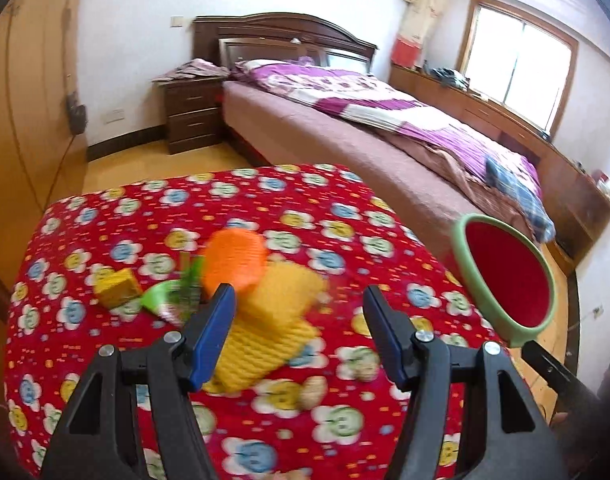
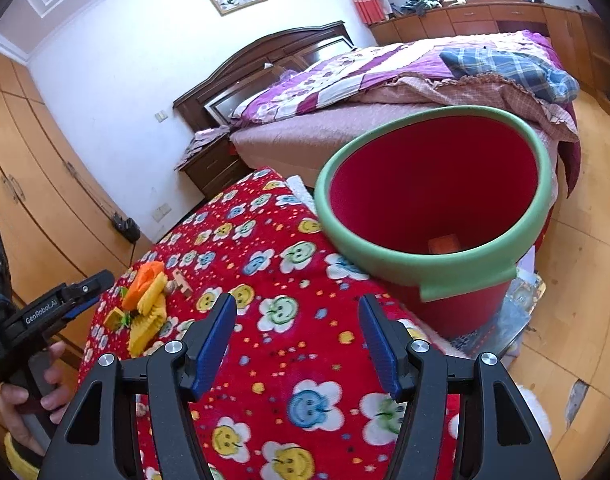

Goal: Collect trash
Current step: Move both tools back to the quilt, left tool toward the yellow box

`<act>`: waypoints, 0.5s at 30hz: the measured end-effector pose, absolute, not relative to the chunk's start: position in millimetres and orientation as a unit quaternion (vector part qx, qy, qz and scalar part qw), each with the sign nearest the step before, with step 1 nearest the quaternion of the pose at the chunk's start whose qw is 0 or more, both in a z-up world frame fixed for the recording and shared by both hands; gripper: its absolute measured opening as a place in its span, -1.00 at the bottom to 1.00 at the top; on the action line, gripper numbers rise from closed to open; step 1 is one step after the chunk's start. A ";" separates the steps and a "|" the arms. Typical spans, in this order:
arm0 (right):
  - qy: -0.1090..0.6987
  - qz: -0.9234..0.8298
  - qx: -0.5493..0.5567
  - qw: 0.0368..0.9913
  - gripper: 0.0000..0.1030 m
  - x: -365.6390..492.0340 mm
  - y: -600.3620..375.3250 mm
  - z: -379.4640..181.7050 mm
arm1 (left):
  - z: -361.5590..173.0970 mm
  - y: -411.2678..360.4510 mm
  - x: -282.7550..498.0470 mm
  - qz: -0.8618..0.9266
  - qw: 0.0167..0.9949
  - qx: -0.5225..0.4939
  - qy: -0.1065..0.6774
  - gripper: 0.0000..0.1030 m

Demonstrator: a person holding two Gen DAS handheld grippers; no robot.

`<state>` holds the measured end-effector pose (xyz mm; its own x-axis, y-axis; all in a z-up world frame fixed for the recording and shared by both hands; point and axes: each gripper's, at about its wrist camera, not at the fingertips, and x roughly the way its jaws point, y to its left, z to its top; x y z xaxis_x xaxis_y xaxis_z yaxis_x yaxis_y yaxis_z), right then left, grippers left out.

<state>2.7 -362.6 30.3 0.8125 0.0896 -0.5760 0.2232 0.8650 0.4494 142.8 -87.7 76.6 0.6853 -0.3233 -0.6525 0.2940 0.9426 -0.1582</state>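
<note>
Both grippers tilt downward over the table [image 2: 289, 360], jaws apart and empty. The left gripper [image 1: 299, 312] points at the trash [image 1: 233, 280] near the far left corner; the right gripper [image 2: 297, 320] faces the bin [image 2: 433, 264] off the right edge.

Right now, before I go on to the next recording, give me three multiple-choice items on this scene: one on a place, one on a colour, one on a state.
1. Where is the bin?
A. on the bed
B. beside the edge of the flowered table cover, between it and the bed
C. on the nightstand

2. What colour is the bin's rim?
A. green
B. blue
C. white

3. How does the right gripper stand?
A. shut on a wrapper
B. shut on the bin's rim
C. open, nothing between its jaws

Answers:
1 B: the right wrist view shows it at the cover's edge, bed behind.
2 A: a green band rings the red inside.
3 C: only the cover shows between the blue pads.
</note>
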 end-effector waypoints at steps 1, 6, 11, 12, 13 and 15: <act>0.305 -0.036 0.256 0.916 0.26 4.1 -359.5 30.2 | 75.8 -80.6 144.3 -0.162 0.919 -0.022 0.358 0.27; 0.319 -0.034 0.251 0.913 0.27 10.9 -347.7 26.9 | 69.3 -44.1 157.2 -0.123 0.924 -0.030 0.360 0.27; 0.333 -0.034 0.245 0.910 0.27 16.1 -337.3 23.0 | 59.0 -9.6 171.5 -0.085 0.928 -0.034 0.362 0.27; 0.335 -0.035 0.243 0.909 0.27 16.7 -335.6 22.4 | 55.9 -1.7 176.1 -0.074 0.928 -0.034 0.363 0.27; 0.338 -0.036 0.241 0.909 0.27 17.4 -333.7 21.7 | 53.4 3.9 179.3 -0.066 0.928 -0.035 0.364 0.27; 0.342 -0.036 0.238 0.908 0.27 19.0 -331.2 20.1 | 48.9 14.3 185.9 -0.049 0.929 -0.038 0.366 0.27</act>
<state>19.0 -331.2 20.1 0.7634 0.0977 -0.6384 0.2280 0.8840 0.4080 185.9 14.3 48.9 0.7276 -0.1191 -0.6756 0.0630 0.9923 -0.1071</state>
